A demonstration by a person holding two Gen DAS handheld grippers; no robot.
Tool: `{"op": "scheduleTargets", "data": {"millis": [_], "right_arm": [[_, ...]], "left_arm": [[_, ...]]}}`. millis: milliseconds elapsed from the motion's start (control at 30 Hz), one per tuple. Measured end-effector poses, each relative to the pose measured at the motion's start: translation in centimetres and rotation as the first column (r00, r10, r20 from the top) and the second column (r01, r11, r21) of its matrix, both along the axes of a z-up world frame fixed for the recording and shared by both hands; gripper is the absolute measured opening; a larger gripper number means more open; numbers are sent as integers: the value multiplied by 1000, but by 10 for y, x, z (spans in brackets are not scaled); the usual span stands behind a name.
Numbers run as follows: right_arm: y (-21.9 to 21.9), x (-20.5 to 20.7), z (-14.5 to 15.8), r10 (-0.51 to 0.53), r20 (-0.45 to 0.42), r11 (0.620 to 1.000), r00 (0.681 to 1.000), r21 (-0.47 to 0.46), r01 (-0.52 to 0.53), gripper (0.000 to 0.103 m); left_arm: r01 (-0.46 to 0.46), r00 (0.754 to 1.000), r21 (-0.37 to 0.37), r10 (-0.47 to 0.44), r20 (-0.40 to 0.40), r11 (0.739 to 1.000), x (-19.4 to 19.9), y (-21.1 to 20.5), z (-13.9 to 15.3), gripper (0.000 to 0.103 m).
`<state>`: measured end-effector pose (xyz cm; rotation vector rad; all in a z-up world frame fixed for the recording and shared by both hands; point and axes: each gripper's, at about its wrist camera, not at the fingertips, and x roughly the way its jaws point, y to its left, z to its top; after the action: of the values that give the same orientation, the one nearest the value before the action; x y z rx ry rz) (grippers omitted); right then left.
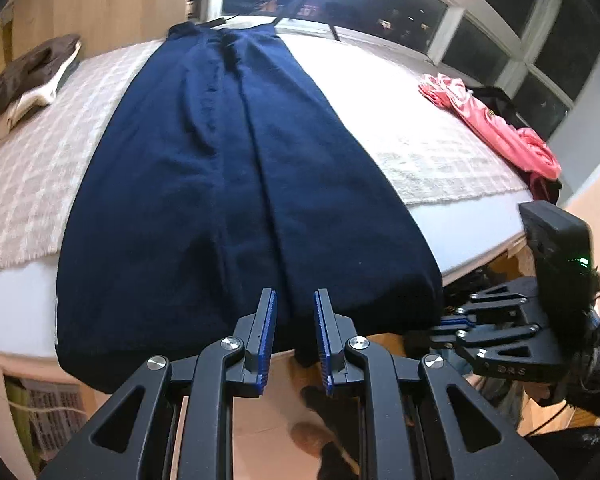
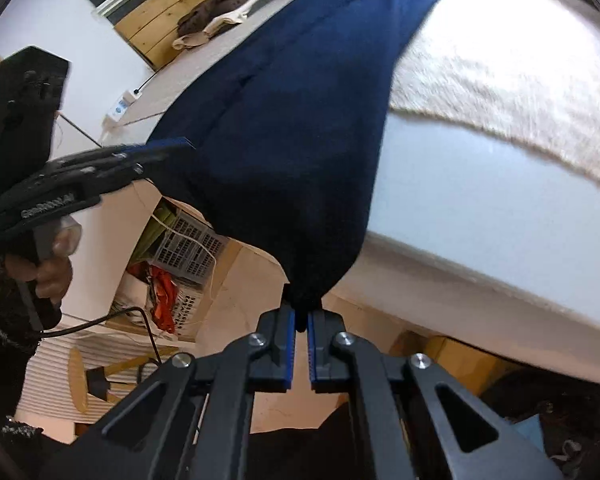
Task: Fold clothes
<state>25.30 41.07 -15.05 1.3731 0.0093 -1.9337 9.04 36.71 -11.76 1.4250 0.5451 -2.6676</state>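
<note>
Right gripper is clamped on the hem corner of the long navy-blue fabric garment. Left gripper hovers at the hem, jaws apart (nothing pinched).

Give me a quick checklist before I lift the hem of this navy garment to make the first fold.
1. right gripper pinching the hem of the navy garment: ok, jaws shut on a bunched corner.
2. left gripper gripping the hem: not ok, jaws apart, pads not pressing cloth.
3. Garment lying flat on the bed: ok, hem hangs over the near edge.
4. pink garment away from the fold path: ok.
5. brown and cream clothes apart from it: ok.
6. Far end of the garment flat: cannot tell.
</note>
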Motion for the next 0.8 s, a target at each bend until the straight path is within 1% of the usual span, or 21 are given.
{"op": "scheduleTargets", "data": {"millis": [100, 167, 300, 467, 567, 667, 700, 733, 767, 800], "right_arm": [[4, -1, 2, -3, -4, 1000, 1000, 10, 3, 5], [7, -2, 2, -5, -6, 1000, 1000, 15, 5, 5], [9, -4, 4, -15, 1, 1000, 1000, 0, 15, 5], [4, 3, 7, -3, -1, 1000, 1000, -10, 3, 5], [5, 2, 8, -4, 0, 1000, 1000, -11, 4, 5], [4, 2, 6, -10, 2, 1000, 1000, -7, 10, 5], [3, 2, 6, -10, 3, 1000, 1000, -4, 10, 5], [2, 3, 6, -11, 4, 1000, 1000, -3, 11, 5], [1, 3, 6, -10, 5, 1000, 1000, -3, 10, 5], [1, 4, 6, -10, 5, 1000, 1000, -3, 10, 5]], "left_arm": [[-4, 1000, -1, 4, 17, 1000, 1, 2, -7, 27], [6, 1000, -17, -6, 10, 1000, 2, 6, -4, 30], [12, 1000, -9, -12, 28, 1000, 12, 17, -2, 30], [-3, 994, 6, 2, 109, 1000, 14, 21, -29, 30], [-22, 995, 33, 18, 101, 999, 10, 18, -34, 30], [-14, 996, 41, 11, 89, 999, 6, 18, -32, 29], [-10, 996, 46, 6, 88, 999, 5, 19, -31, 26], [-7, 997, 56, 3, 78, 998, 6, 18, -31, 17], [-5, 998, 67, 0, 68, 998, 7, 17, -30, 5], [0, 998, 84, -5, 63, 996, 9, 17, -29, 4]]}}
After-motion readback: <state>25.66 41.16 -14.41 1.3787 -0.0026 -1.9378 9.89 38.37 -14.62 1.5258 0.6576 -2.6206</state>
